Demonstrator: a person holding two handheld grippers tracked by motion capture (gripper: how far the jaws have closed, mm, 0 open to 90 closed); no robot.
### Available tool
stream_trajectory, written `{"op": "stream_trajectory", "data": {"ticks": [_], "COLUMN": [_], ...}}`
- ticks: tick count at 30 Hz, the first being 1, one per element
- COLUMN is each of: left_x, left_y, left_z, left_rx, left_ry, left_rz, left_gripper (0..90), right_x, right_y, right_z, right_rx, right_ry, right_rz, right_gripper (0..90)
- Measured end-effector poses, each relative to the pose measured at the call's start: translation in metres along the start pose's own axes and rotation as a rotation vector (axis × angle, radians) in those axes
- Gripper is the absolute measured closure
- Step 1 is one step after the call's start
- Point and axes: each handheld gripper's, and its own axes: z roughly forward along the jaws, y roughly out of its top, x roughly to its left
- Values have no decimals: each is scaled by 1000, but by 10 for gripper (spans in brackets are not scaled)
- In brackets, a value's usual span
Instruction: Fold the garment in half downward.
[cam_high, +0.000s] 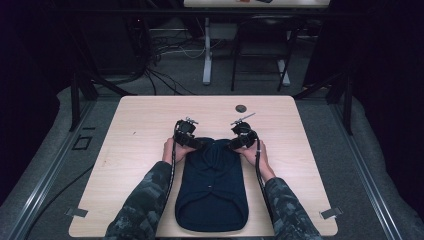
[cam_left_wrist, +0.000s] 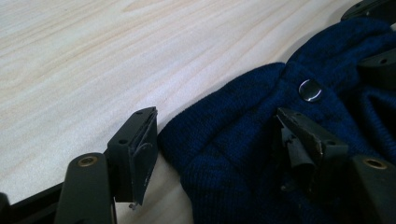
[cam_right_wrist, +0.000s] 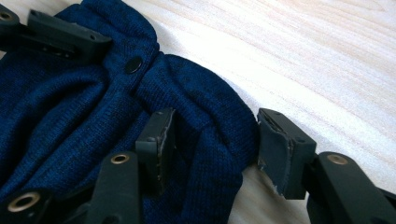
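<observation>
A dark navy knit garment (cam_high: 212, 187) lies flat on the wooden table (cam_high: 140, 130), its length running toward the person. My left gripper (cam_high: 195, 143) sits at its far left corner and my right gripper (cam_high: 235, 144) at its far right corner. In the left gripper view the left gripper (cam_left_wrist: 224, 144) is open and straddles the garment's rolled edge (cam_left_wrist: 219, 130), one jaw on bare wood, the other on cloth near a metal snap button (cam_left_wrist: 310, 89). The right gripper (cam_right_wrist: 219, 149) is open too, with the folded edge (cam_right_wrist: 215, 116) between its jaws.
A small dark round object (cam_high: 241, 107) lies on the table beyond the grippers. Metal clips (cam_high: 77, 212) sit at the table's near corners. Bare wood spreads left and right of the garment. Behind the table, cables (cam_high: 165, 55) cross the floor by another table's legs.
</observation>
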Motion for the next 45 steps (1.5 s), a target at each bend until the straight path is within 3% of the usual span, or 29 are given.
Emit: {"op": "stream_trajectory", "data": {"ticks": [9, 19, 27, 35, 41, 45], "left_x": [-7, -11, -9, -9, -14, -15], "left_y": [-2, -7, -9, -8, -5, -3], "left_z": [1, -1, -3, -5, -16, -25], "left_rx": [3, -33, -39, -31, -46, -72], "left_ry": [43, 13, -26, -37, -28, -38], "left_rz": [36, 37, 37, 36, 81, 89], "left_gripper": [341, 502, 606, 661, 661, 656], "right_x": [10, 12, 11, 11, 15, 19], "right_y": [1, 0, -7, -6, -5, -3], "right_z": [1, 1, 2, -1, -10, -19], "right_rx": [28, 27, -31, -34, -56, -86], "right_ry": [-23, -23, -6, -6, -5, -12], "right_rz": [-52, -63, -63, -96, -135, -165], "right_gripper": [578, 640, 681, 692, 693, 693]}}
